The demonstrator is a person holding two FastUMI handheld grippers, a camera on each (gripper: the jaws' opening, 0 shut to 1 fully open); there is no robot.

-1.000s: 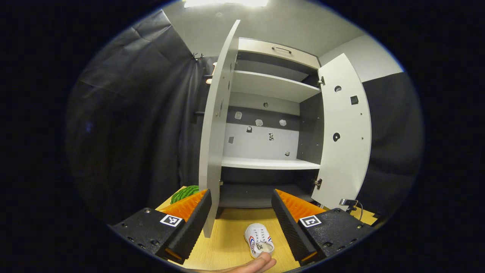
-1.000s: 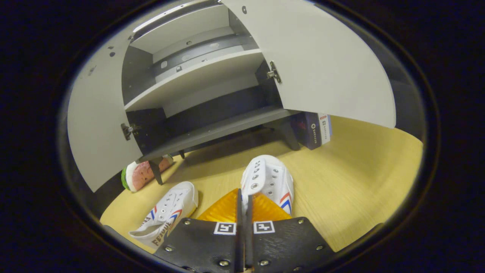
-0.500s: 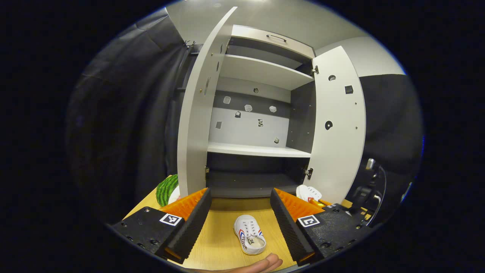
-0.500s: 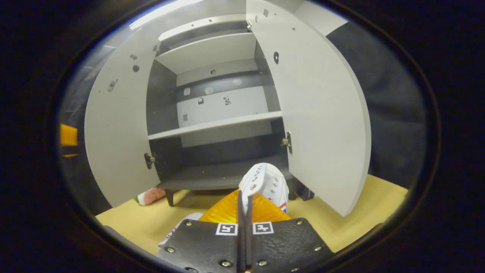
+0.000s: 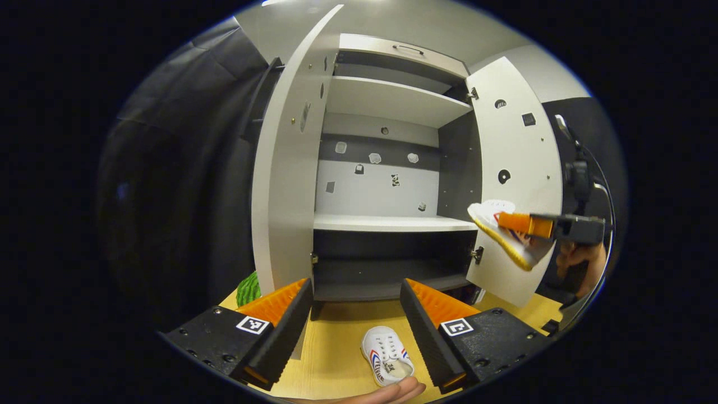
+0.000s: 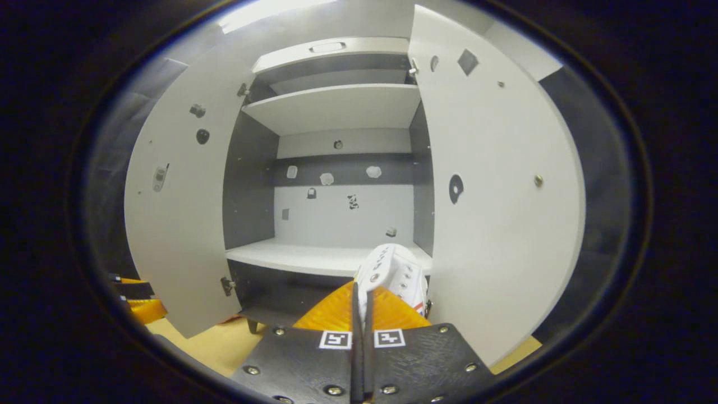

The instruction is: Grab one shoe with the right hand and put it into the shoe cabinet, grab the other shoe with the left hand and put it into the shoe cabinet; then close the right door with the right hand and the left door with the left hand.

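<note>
One shoe hangs pinched in the right gripper before the shoe cabinet — left gripper jaws wide.

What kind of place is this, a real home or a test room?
Most likely a staged test booth, not a home: black cloth wall, a small shoe cabinet standing on a wooden tabletop, and a toy watermelon slice beside it.
</note>
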